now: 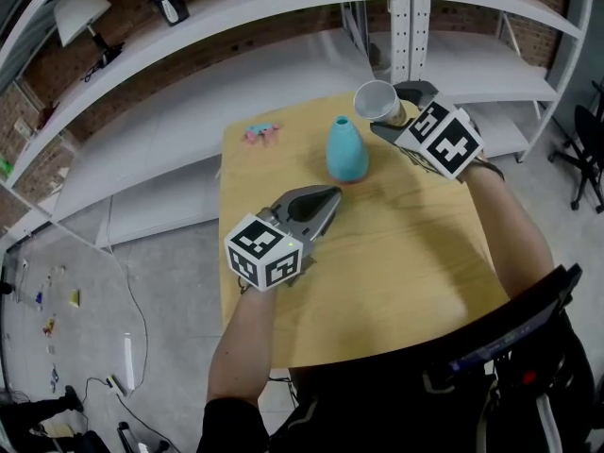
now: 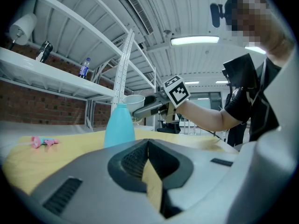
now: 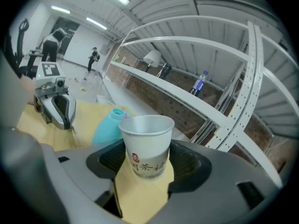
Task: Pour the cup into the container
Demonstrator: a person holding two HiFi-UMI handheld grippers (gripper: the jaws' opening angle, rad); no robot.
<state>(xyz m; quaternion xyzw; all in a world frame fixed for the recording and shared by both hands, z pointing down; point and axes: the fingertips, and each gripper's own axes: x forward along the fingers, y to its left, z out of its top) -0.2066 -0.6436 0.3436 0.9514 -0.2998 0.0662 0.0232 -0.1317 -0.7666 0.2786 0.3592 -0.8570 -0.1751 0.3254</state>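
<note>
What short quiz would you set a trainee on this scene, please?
1. True or false: the left claw is shut on the bottle.
2. What does the right claw hold? A: a cup. B: a lamp. C: nothing.
3. Fill in: the bottle stands on the ___.

Key:
1. False. It is shut on nothing, short of the bottle.
2. A.
3. Table.
</note>
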